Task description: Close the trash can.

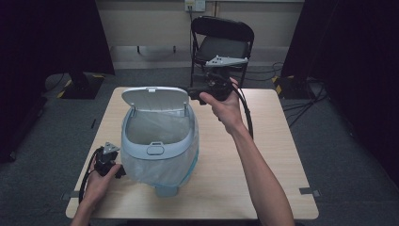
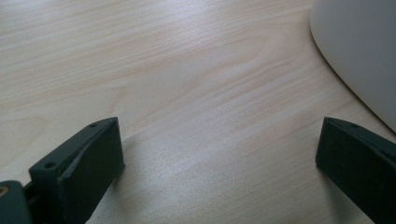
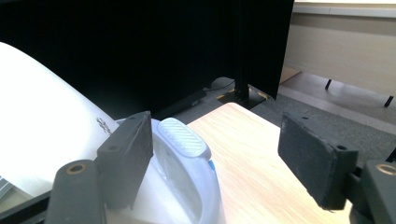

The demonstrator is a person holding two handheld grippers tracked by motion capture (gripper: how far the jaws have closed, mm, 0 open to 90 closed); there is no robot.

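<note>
At centre frame we see the pale blue plastic bin [image 1: 159,141], lid [image 1: 155,98] raised, on the light wooden table [image 1: 263,155]. We hold the right gripper [image 1: 200,94] wide, empty, beside the lid. The left gripper [image 1: 123,170], lower left, gapes empty at the bin's base.

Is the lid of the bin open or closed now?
Open. The lid stands raised at the back of the bin, and the bag-lined inside shows from above.

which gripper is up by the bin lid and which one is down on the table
The right gripper is raised beside the open white lid of the pale blue bin; the left gripper sits low on the wooden table.
</note>
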